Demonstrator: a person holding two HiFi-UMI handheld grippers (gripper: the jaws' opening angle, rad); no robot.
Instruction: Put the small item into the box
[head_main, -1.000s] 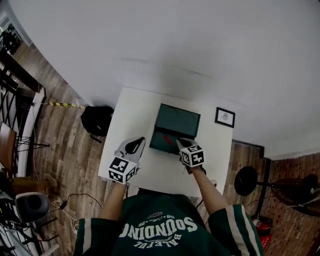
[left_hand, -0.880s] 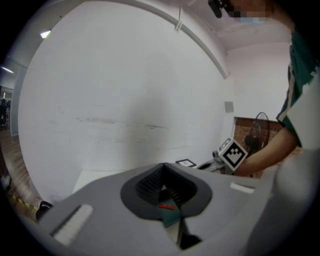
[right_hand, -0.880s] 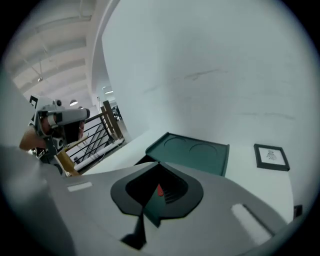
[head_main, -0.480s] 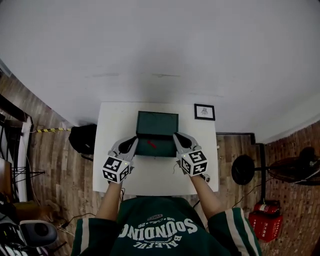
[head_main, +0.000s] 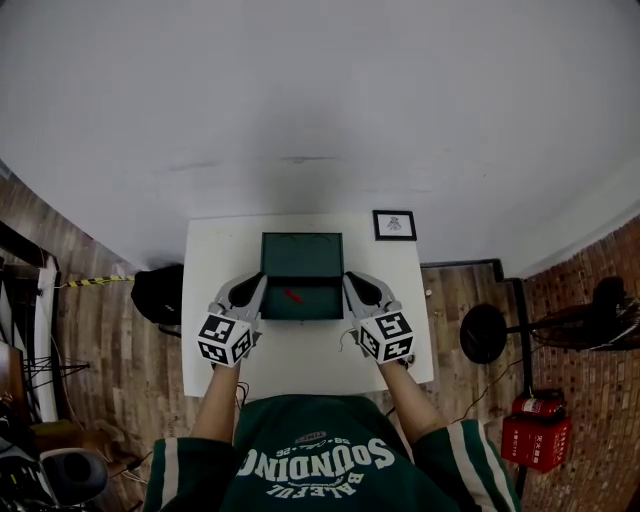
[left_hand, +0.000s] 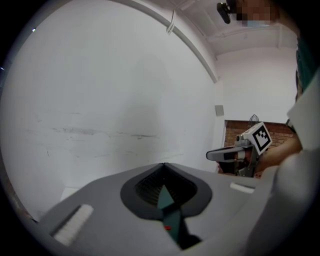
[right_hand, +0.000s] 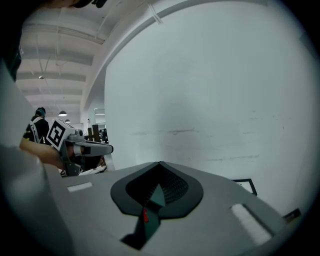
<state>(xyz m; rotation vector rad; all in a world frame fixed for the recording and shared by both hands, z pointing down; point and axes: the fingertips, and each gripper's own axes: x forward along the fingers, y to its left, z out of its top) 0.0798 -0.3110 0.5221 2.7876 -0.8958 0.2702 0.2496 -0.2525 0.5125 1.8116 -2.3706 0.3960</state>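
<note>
Item (head_main: 292, 296) lying diagonal in green box (head_main: 301, 254), left claw (head_main: 258, 282) closed, right claw (head_main: 350, 280) closed

The box (head_main: 302, 262) sits mid-frame on the bench (head_main: 300, 360), with the small item (head_main: 292, 296) inside it. The left tongs (head_main: 254, 284) are just left of the box and the right tongs (head_main: 351, 282) just right. A picture frame (head_main: 394, 225) lies at the bench's upper-right corner.

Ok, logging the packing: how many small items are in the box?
1: a red item lies in the open box, near the middle of its floor, between the left gripper and right gripper, both shut and empty. The box's near wall may hide more.
</note>
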